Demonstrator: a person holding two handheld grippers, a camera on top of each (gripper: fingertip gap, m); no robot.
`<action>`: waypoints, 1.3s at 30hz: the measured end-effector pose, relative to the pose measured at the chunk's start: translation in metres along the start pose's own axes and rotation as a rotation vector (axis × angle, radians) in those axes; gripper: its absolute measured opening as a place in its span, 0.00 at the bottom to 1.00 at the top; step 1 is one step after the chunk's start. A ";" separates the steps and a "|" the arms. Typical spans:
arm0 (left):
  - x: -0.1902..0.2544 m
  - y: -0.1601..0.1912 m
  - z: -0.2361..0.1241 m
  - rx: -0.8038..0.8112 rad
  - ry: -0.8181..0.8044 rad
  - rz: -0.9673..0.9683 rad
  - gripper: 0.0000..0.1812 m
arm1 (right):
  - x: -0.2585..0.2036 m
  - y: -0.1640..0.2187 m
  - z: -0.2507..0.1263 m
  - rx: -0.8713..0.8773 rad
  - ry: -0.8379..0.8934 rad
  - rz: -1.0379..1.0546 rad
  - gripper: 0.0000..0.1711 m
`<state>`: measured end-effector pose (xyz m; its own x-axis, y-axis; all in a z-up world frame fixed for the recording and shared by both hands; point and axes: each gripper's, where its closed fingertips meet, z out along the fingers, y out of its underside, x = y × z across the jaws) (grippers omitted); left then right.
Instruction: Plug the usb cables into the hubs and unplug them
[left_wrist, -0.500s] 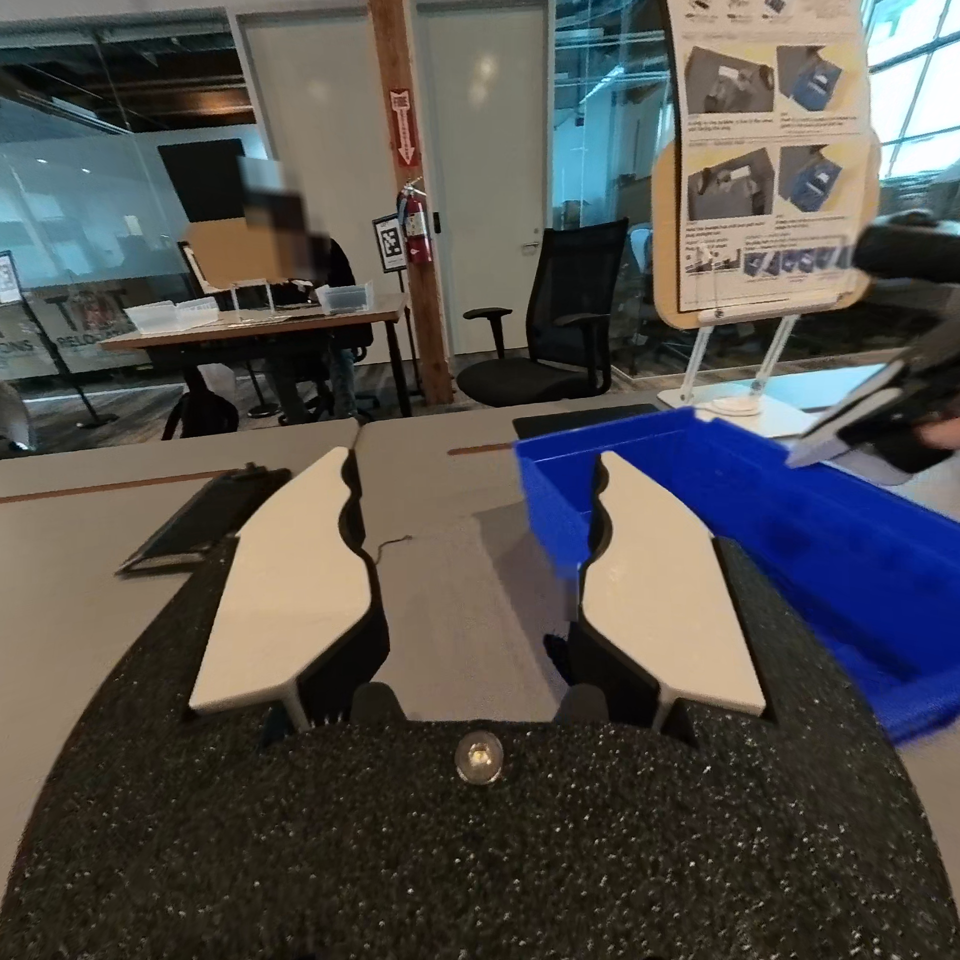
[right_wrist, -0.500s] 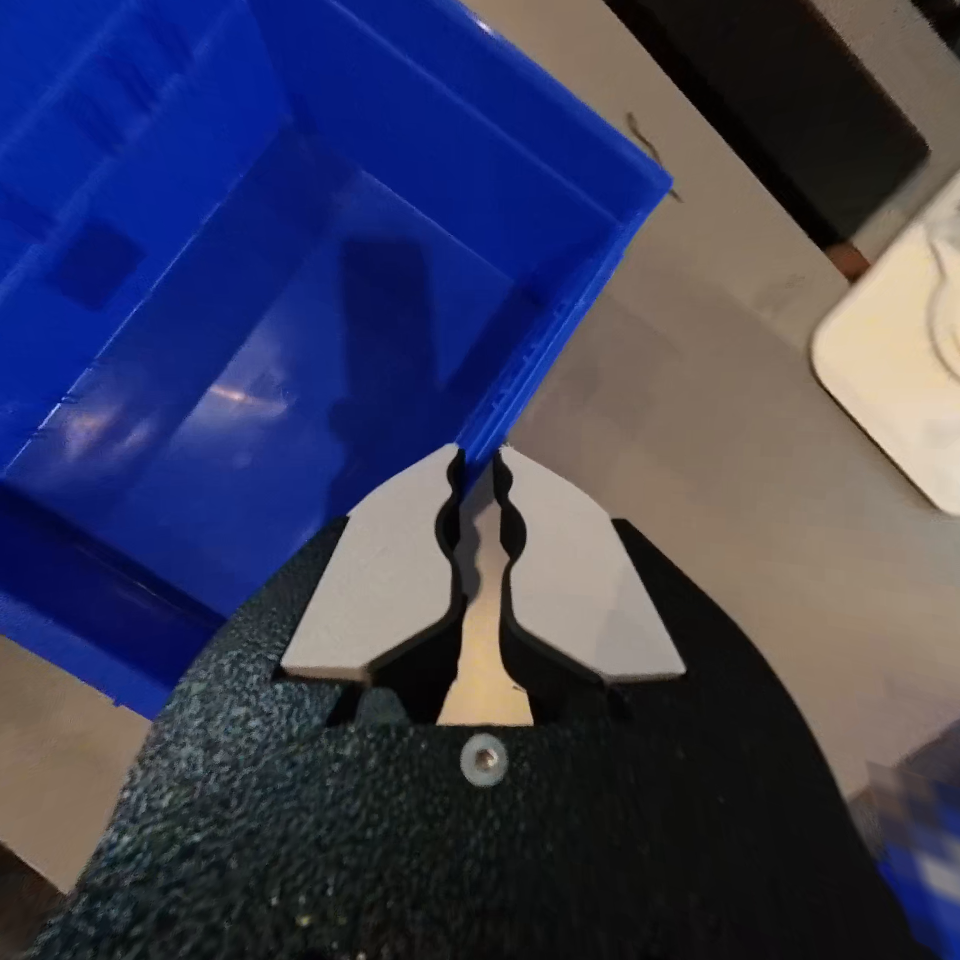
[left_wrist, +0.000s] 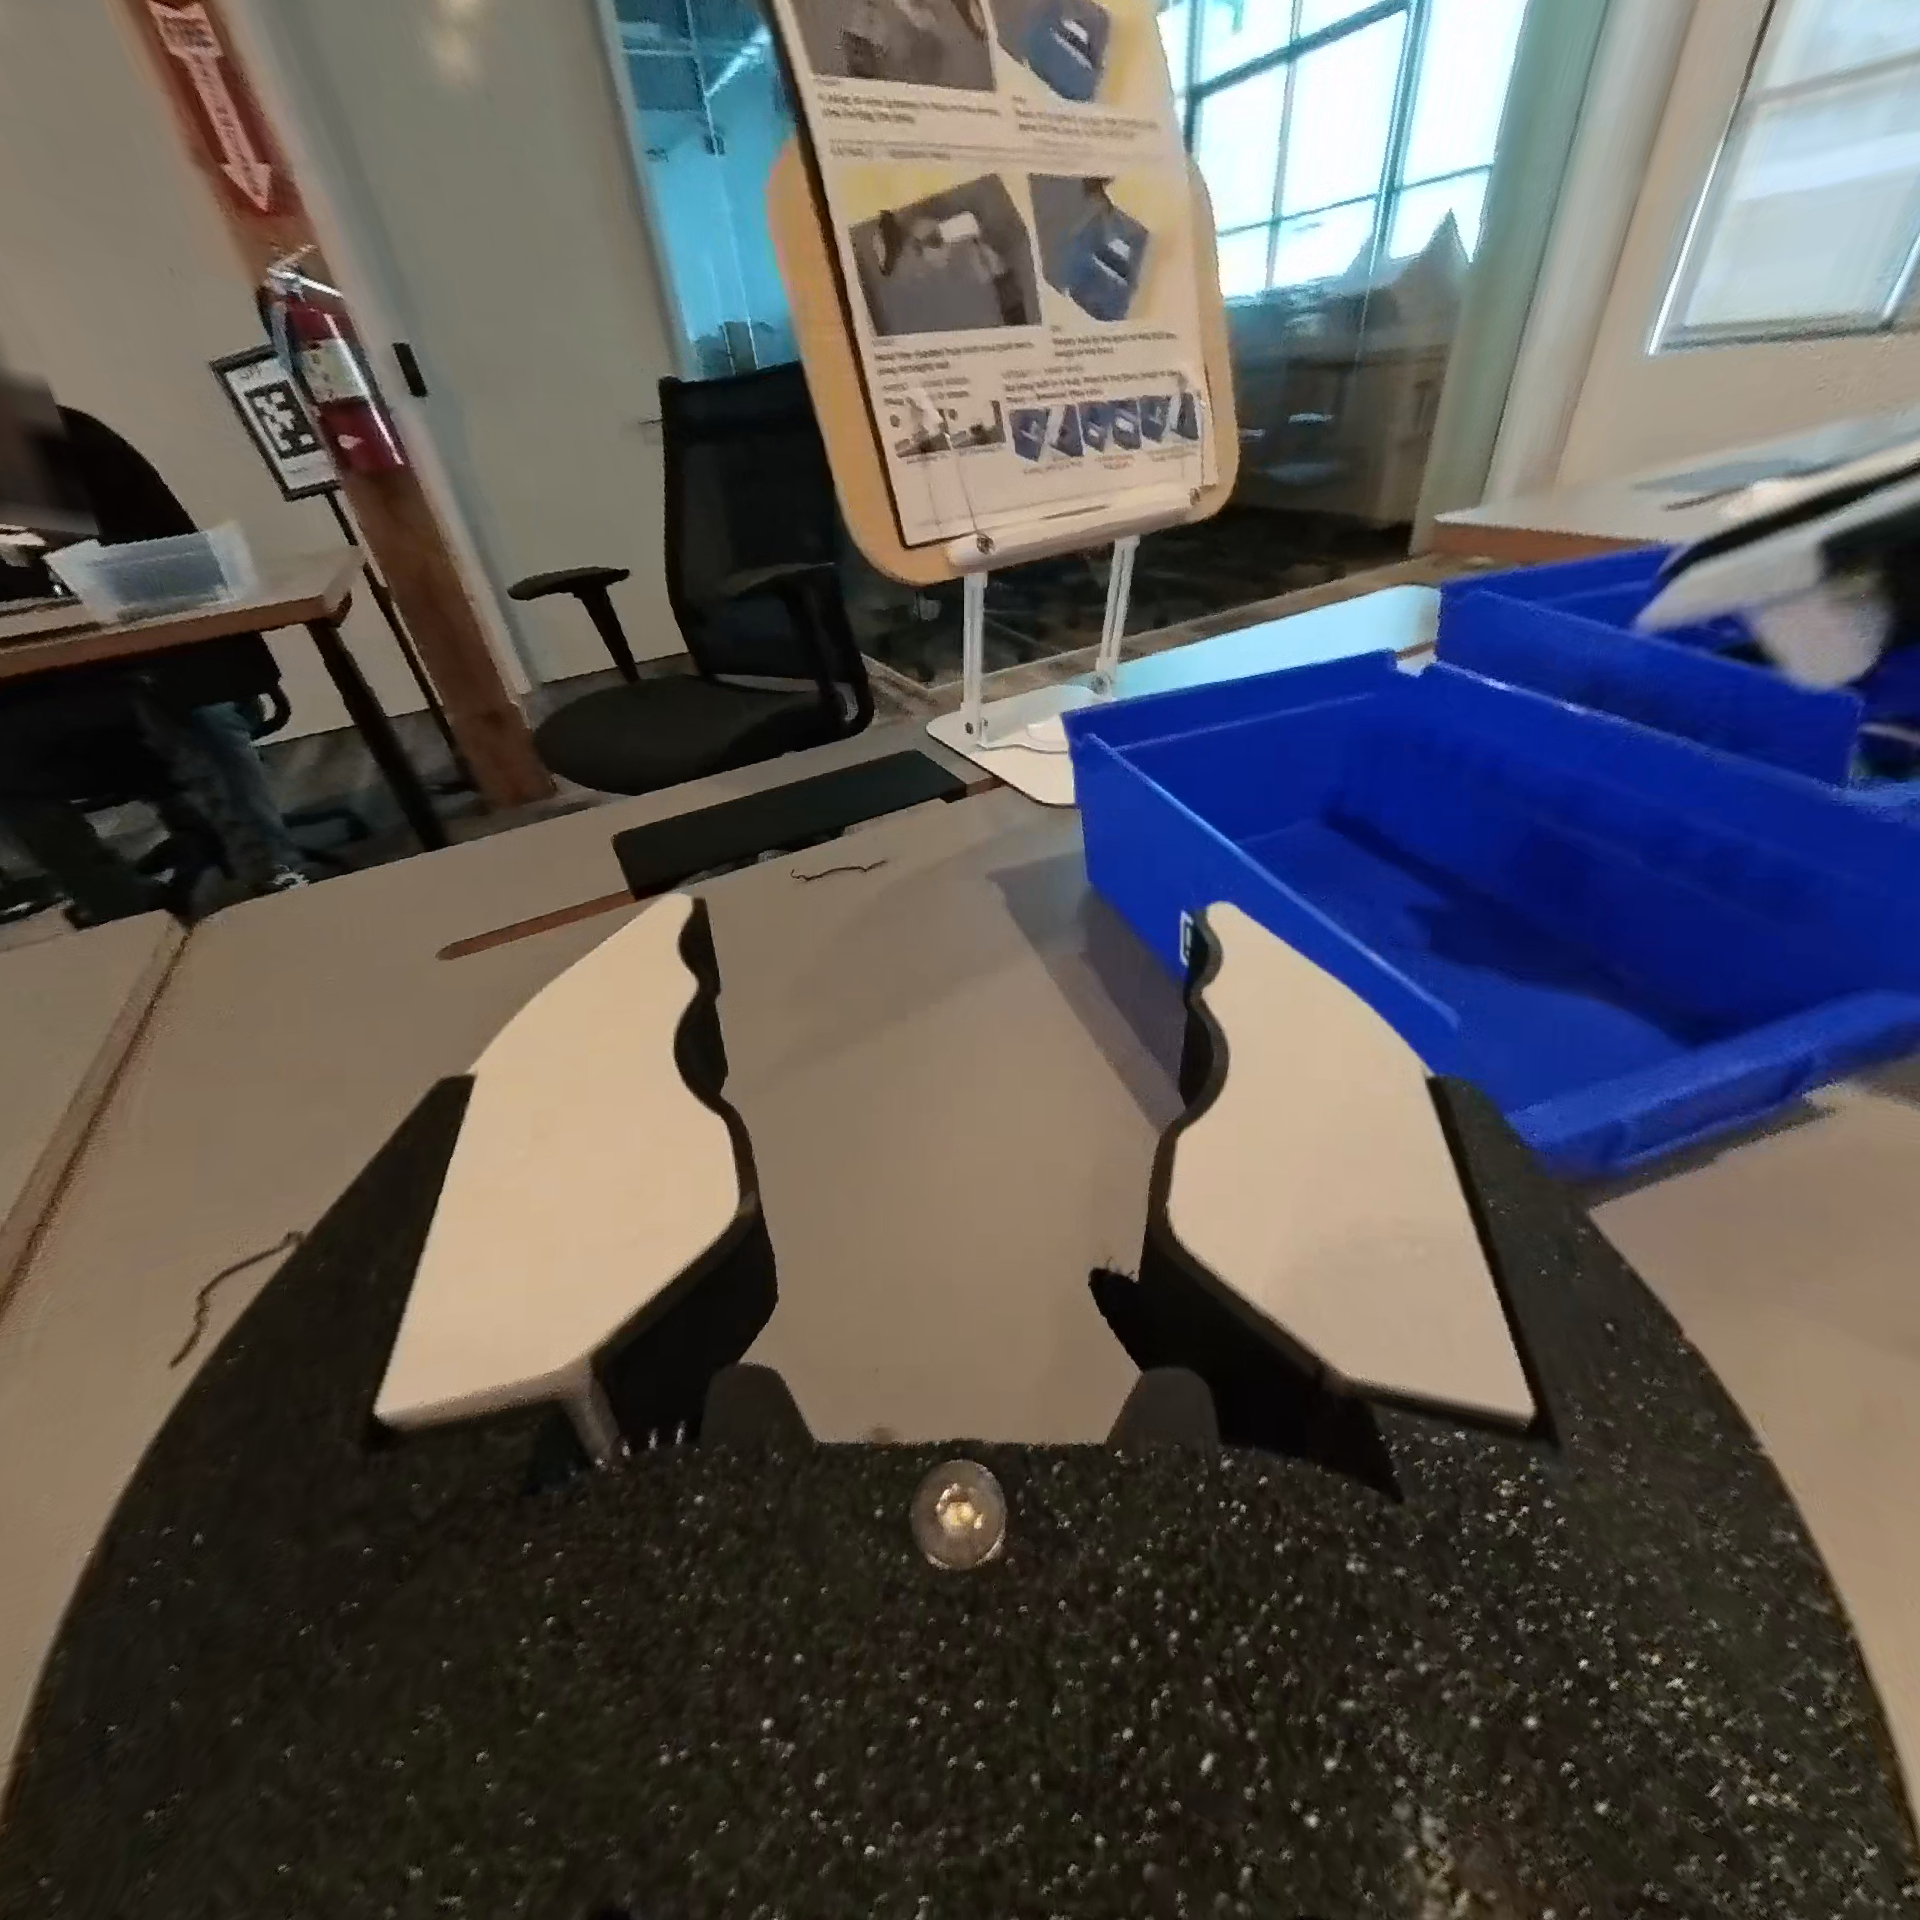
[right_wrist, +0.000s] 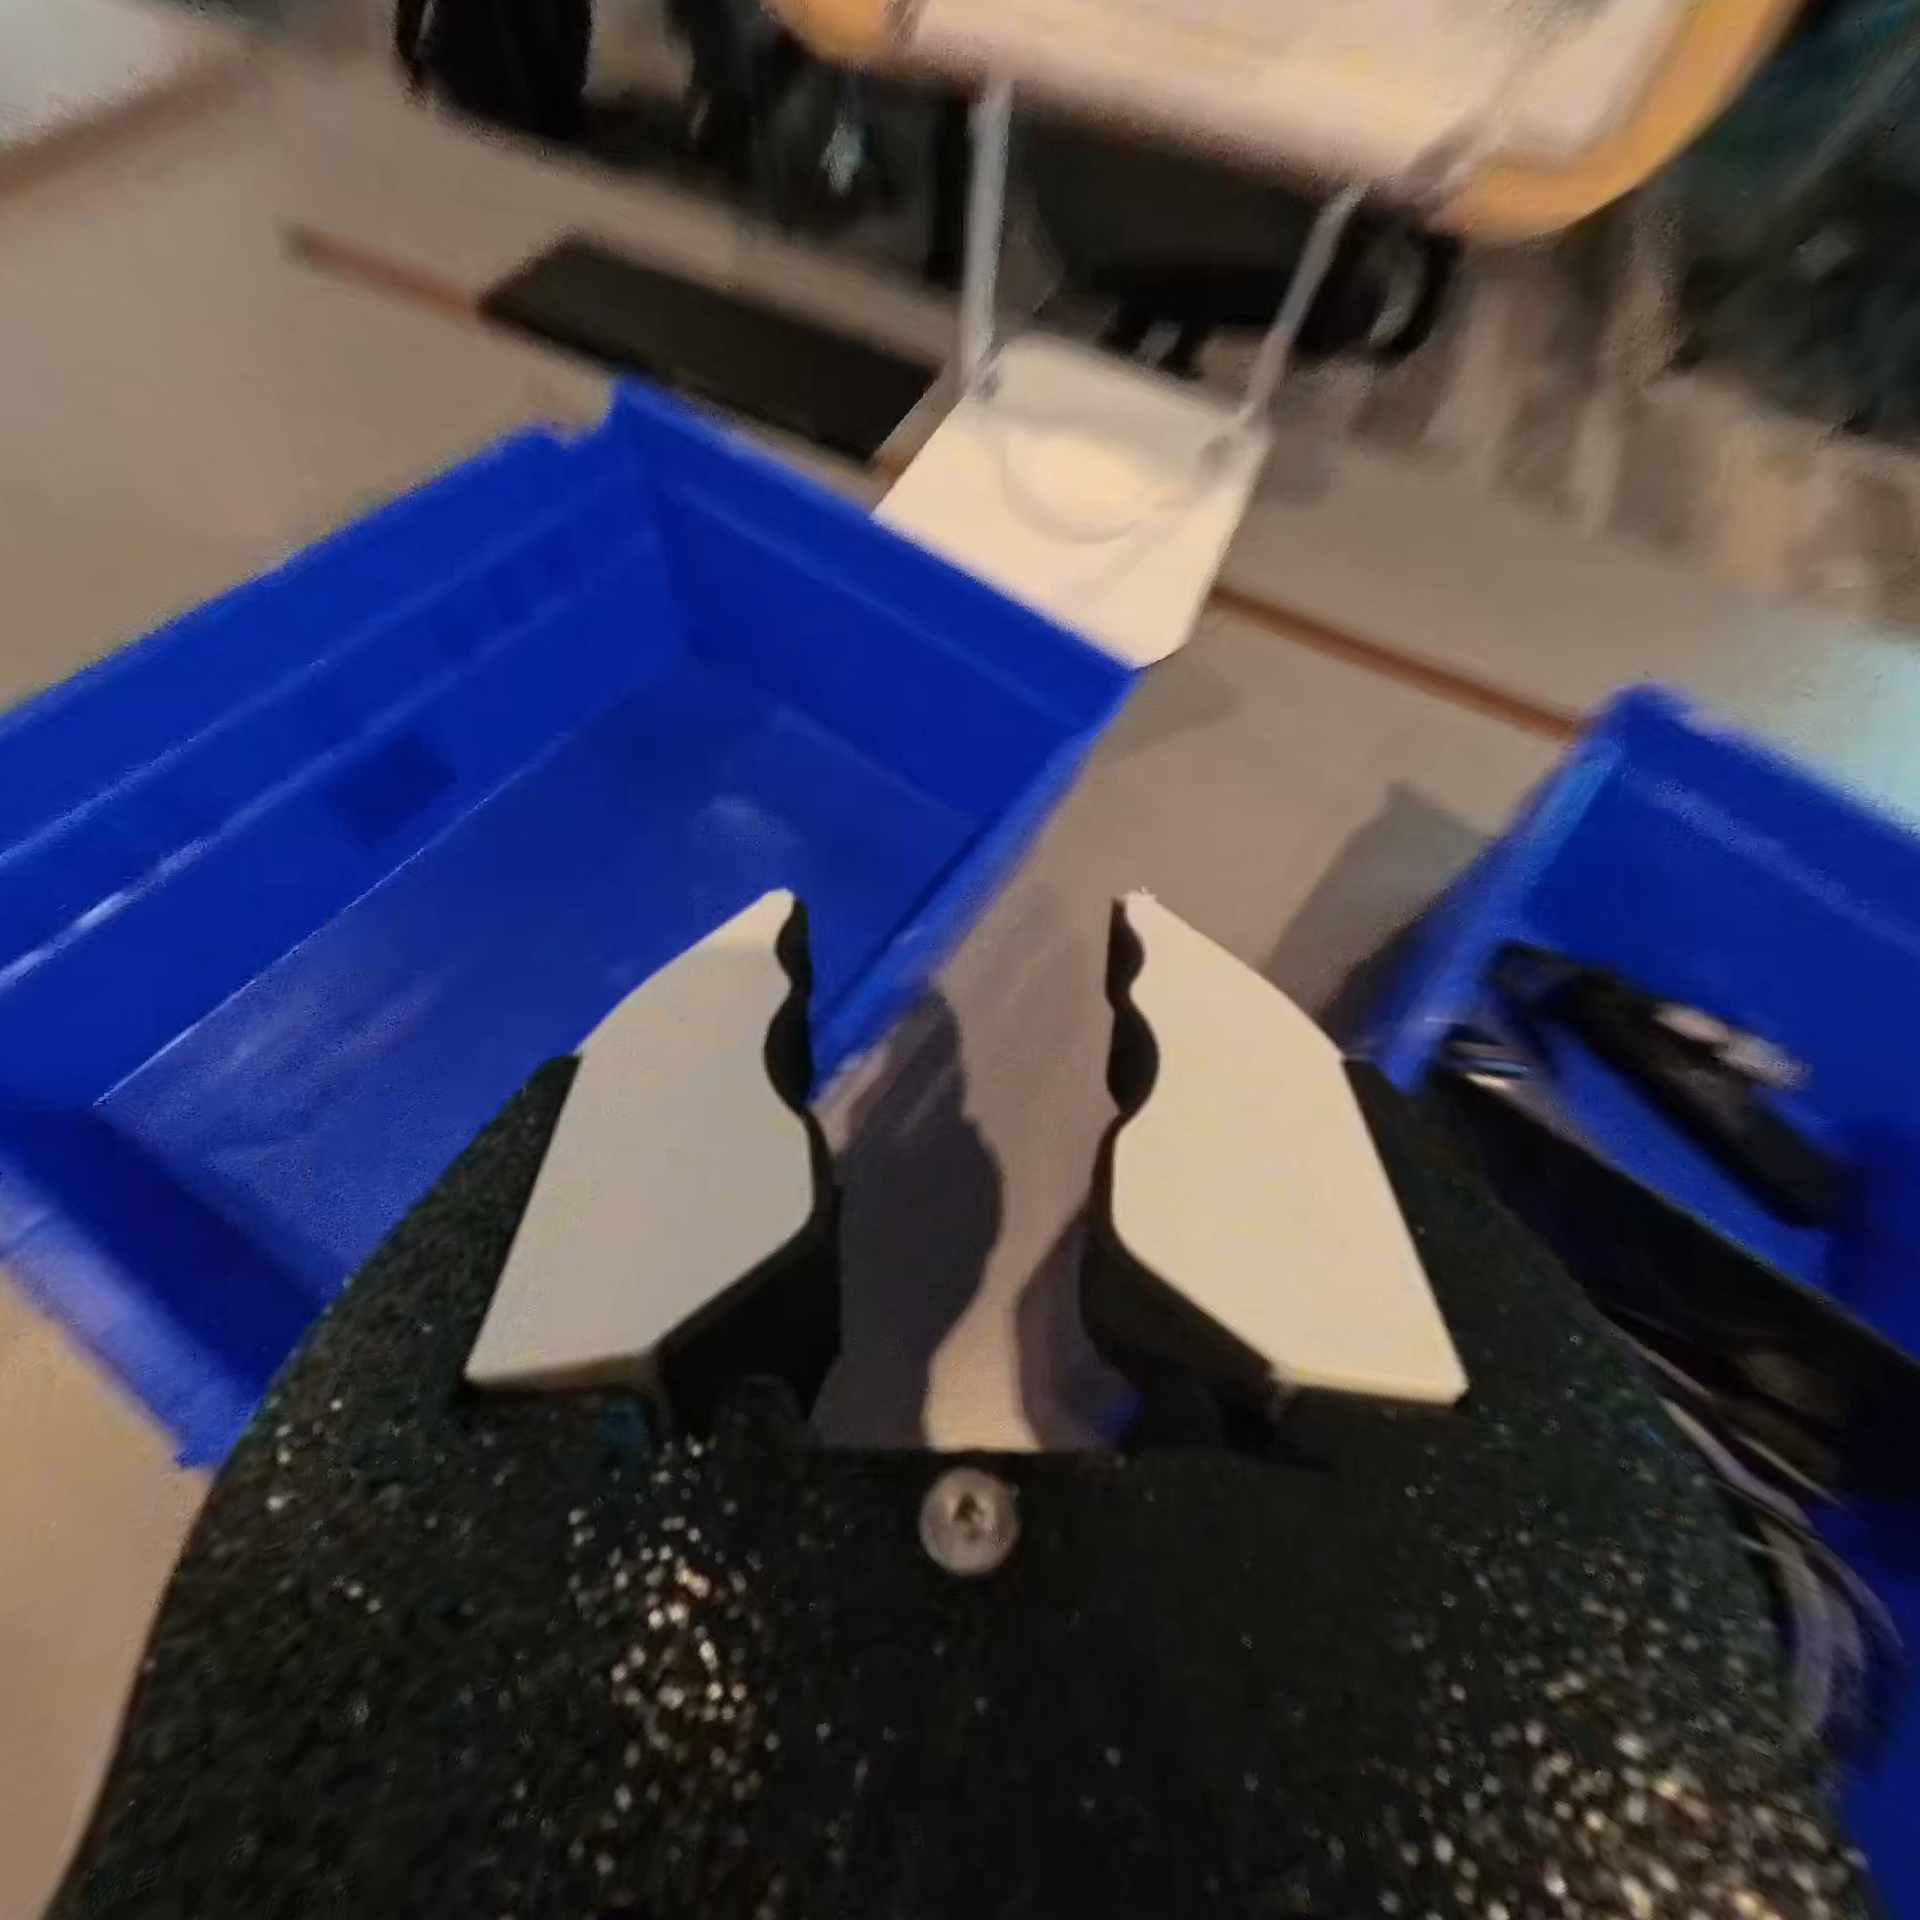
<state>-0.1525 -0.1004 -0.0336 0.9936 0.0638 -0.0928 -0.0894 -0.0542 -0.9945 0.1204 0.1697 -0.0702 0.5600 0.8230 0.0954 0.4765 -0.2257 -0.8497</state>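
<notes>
While both grippers are held above the grey table (left_wrist: 894, 1039), left gripper (left_wrist: 951, 914) fingers spread wide and empty, right gripper (right_wrist: 956, 914) fingers parted, empty blue bin (right_wrist: 468, 831) at left, black cables (right_wrist: 1662, 1060) seen in the right bin (right_wrist: 1704, 831).

Bare table (right_wrist: 1174, 790) lane between two bins (right_wrist: 582, 748)

the right gripper (right_wrist: 956, 914) has parted its jaws, nothing between.
</notes>
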 end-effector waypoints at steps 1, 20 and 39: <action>0.003 0.001 0.002 -0.006 0.001 0.021 0.47 | 0.018 -0.006 -0.016 0.071 0.079 -0.001 0.33; -0.005 -0.002 -0.002 0.028 0.022 -0.076 0.47 | 0.264 0.161 -0.080 -0.636 0.323 0.345 0.34; 0.003 0.010 0.008 -0.004 0.075 -0.126 0.47 | 0.241 0.198 -0.065 -0.772 0.120 0.463 0.05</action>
<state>-0.1512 -0.0928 -0.0439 0.9993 -0.0044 0.0368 0.0365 -0.0544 -0.9979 0.3934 0.2892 -0.1822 0.8551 0.5124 -0.0790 0.4832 -0.8429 -0.2368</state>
